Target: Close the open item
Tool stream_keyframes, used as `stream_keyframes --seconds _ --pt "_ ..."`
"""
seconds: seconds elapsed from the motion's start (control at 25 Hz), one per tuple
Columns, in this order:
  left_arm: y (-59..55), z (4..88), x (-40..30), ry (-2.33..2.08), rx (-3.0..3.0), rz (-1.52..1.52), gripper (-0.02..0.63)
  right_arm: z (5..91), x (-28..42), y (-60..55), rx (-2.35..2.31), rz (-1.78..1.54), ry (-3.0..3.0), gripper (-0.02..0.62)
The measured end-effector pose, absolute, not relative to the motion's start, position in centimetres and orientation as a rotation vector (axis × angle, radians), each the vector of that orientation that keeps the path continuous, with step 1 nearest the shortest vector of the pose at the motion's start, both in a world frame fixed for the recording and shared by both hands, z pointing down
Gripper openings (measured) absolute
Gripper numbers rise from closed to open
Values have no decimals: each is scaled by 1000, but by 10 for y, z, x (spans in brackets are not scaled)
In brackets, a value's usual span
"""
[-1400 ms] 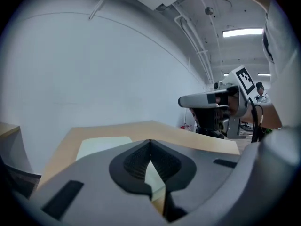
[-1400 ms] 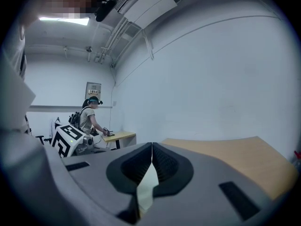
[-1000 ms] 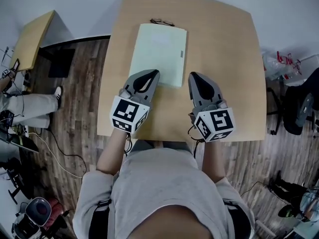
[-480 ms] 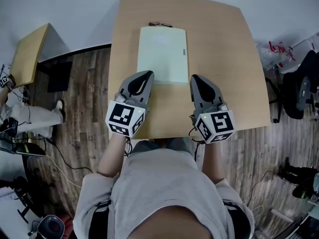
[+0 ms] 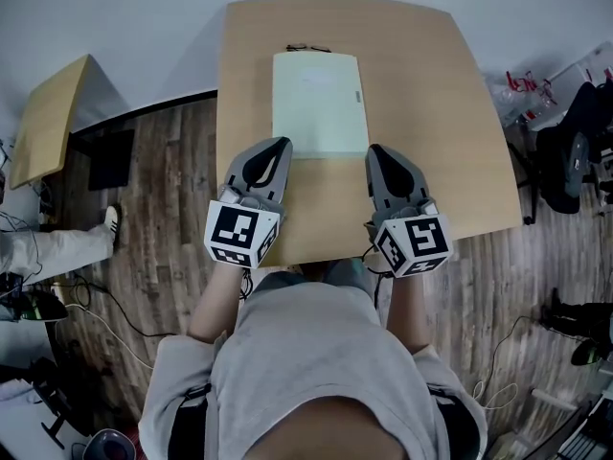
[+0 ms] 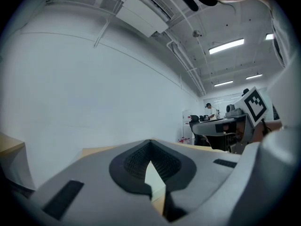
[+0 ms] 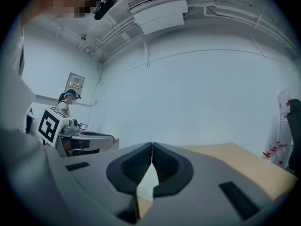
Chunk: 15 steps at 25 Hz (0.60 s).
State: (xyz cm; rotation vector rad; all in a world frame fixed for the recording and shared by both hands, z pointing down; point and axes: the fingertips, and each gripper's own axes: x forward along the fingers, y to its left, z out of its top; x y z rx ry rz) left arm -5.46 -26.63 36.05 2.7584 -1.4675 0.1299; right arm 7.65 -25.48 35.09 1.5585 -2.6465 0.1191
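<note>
A pale green flat book [image 5: 318, 103] lies shut on the wooden table [image 5: 421, 113], its long side running away from me. My left gripper [image 5: 277, 146] sits at the book's near left corner, jaws shut and holding nothing. My right gripper [image 5: 375, 149] rests just off the near right corner, also shut and empty. In the left gripper view the closed jaws [image 6: 150, 146] show a sliver of the green book [image 6: 155, 182] below their tips. The right gripper view shows its shut jaws [image 7: 152, 147] the same way, with the green book [image 7: 148, 180] beyond.
A pair of glasses [image 5: 308, 48] lies at the book's far edge. A second small wooden table [image 5: 48, 118] stands at the left, with a person's leg [image 5: 57, 247] and cables on the floor. Office chairs [image 5: 565, 161] stand at the right.
The left gripper has slid back off the book's near left corner. The head view has swung, so the book now looks squarer to me. Both grippers stay shut.
</note>
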Motion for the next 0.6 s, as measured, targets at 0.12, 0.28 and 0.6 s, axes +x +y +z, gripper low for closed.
stream_keyframes --seconds 0.12,0.28,0.6 --pt "-264 360 -60 -1476 2765 128 15 350 70 -252 1564 118 -2645 11" --pt "-259 357 -62 -1471 2763 105 15 348 67 -246 1562 108 -2648 11" --pt "-256 352 -66 -1472 2753 76 15 343 63 -243 1550 99 -2655 11"
